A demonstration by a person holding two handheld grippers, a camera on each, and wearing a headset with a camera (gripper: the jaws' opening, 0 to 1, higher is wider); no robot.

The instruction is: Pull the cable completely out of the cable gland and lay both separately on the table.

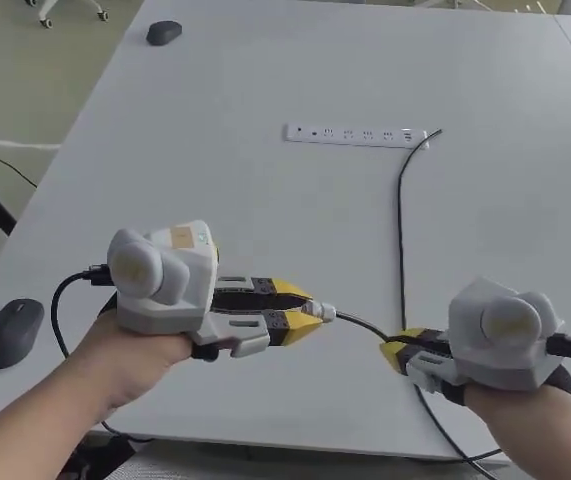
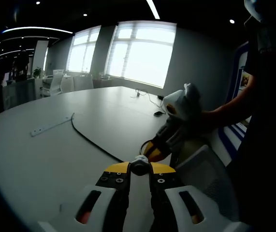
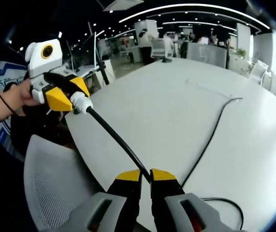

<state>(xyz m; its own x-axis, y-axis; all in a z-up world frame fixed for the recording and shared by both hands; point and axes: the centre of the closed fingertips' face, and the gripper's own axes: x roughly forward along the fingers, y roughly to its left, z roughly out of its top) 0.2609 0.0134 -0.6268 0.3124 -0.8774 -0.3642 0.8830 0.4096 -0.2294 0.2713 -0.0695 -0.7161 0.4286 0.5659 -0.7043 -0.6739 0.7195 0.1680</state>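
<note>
Cable gland [image 1: 324, 313]: small, whitish, round. Clamped at the jaw tips of the left gripper [image 1: 303, 308], well to the near side of the power strip [image 1: 355, 135].
Cable [image 1: 402, 200]: thin, black, not yet out of the gland. A short straight span runs to the right gripper [image 1: 393, 350], which pinches it. The rest lies on the tabletop, its far end near the strip's right end.

Large pale grey table [image 1: 265, 200], smooth top, rounded near edge. White power strip [image 1: 357, 135] flat at far centre. Black cable [image 1: 401, 230] lies on top: far end just beside strip's right end, run goes straight toward near edge, lifts off surface there. Dark mouse [image 1: 164, 32] at far left corner, well apart from strip. Second mouse [image 1: 12, 332] by near left edge.
</note>
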